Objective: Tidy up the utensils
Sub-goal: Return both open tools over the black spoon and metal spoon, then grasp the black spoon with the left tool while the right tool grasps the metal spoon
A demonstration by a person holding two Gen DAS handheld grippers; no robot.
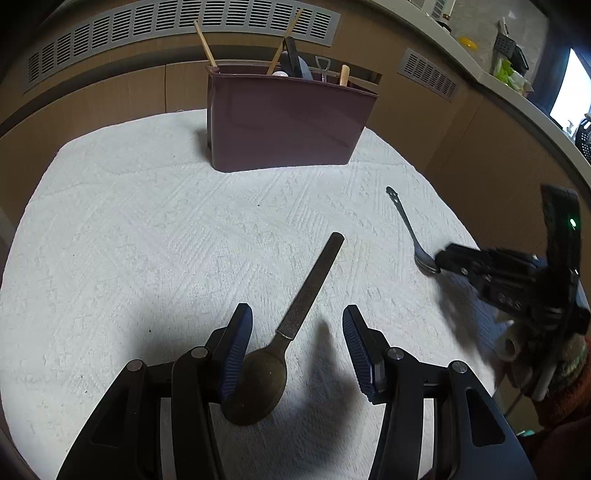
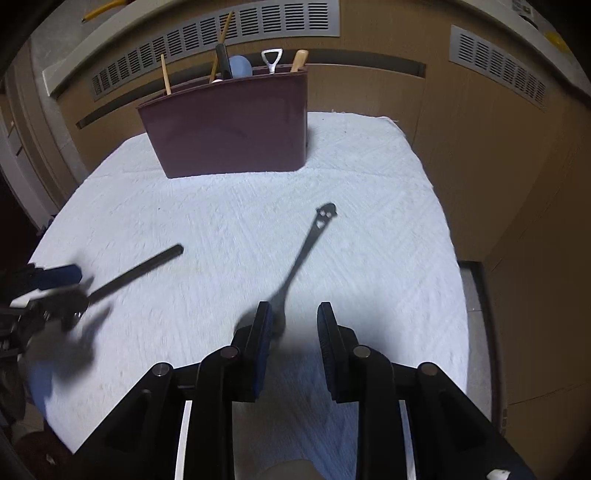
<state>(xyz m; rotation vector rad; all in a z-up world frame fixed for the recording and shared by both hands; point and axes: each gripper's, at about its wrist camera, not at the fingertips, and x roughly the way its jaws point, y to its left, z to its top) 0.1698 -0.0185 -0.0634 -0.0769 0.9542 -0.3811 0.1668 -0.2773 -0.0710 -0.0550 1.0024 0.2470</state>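
Note:
A brass spoon with a dark flat handle (image 1: pixel 314 284) lies on the white cloth. Its bowl sits between the fingers of my left gripper (image 1: pixel 296 314), against the left pad (image 1: pixel 236 354); the right pad stands well clear, so the jaws are open. A dark steel spoon (image 2: pixel 308 243) with a cut-out handle end lies to the right. Its bowl rests between the open jaws of my right gripper (image 2: pixel 294 308), close to the left pad (image 2: pixel 264 332). A maroon utensil holder (image 1: pixel 288 129) (image 2: pixel 232 129) stands at the back with several utensils in it.
A white textured cloth (image 1: pixel 147 221) covers the table. Brown panels with vent grilles (image 2: pixel 221 33) run behind the holder. The table's right edge (image 2: pixel 454 258) drops to the floor. A person's sleeve (image 1: pixel 565 369) shows behind the right gripper (image 1: pixel 443 260).

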